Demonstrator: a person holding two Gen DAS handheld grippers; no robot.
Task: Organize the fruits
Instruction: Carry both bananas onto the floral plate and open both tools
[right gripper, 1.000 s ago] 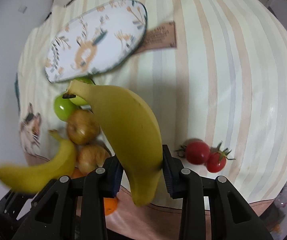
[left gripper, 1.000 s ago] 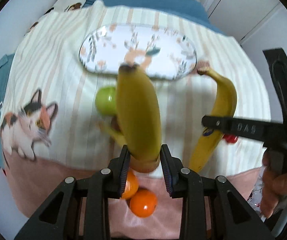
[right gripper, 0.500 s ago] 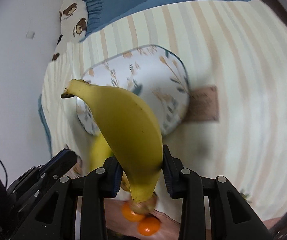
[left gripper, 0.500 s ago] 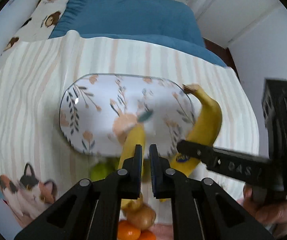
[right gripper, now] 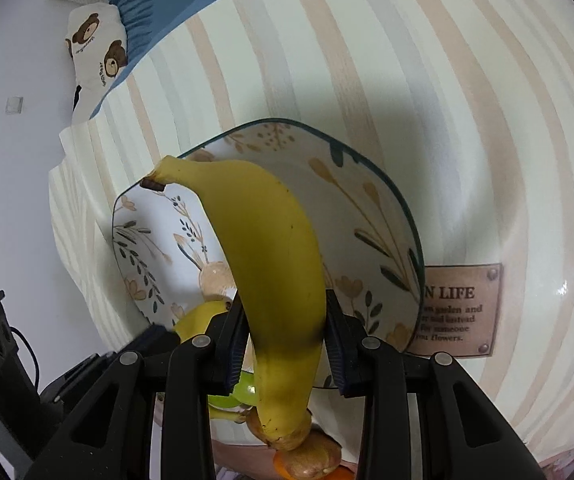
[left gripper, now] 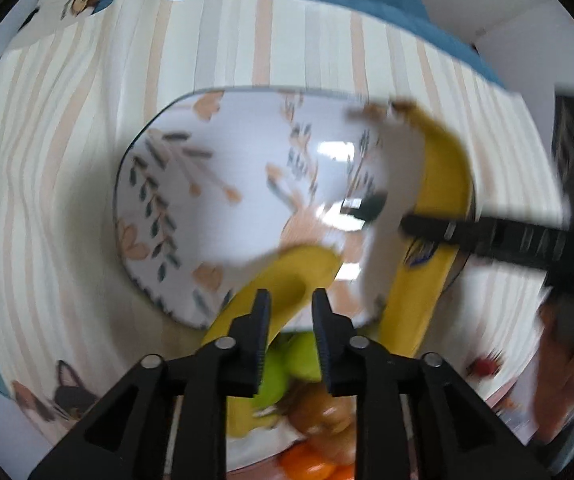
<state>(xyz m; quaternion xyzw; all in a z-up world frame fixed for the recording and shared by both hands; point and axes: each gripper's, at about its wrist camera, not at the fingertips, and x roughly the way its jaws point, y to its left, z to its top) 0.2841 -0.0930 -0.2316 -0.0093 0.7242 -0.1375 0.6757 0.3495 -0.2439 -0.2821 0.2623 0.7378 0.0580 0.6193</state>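
Observation:
My left gripper (left gripper: 287,300) is shut on a yellow banana (left gripper: 283,276) whose tip hangs over the near edge of the floral plate (left gripper: 215,168). My right gripper (right gripper: 285,300) is shut on a second banana (right gripper: 263,248), held above the plate (right gripper: 371,216). That banana (left gripper: 435,216) and the right gripper's black finger (left gripper: 487,236) show in the left wrist view over the plate's right side. The left banana's tip (right gripper: 201,318) shows low in the right wrist view.
Green apples (left gripper: 291,360), brownish fruits (left gripper: 323,412) and oranges (left gripper: 311,464) lie on the striped cloth (left gripper: 67,160) near me. A red tomato (left gripper: 485,366) lies to the right. A brown label patch (right gripper: 455,308) sits right of the plate.
Both grippers have carried their bananas up from the fruit pile and forward over the plate. The view is now closer to the plate.

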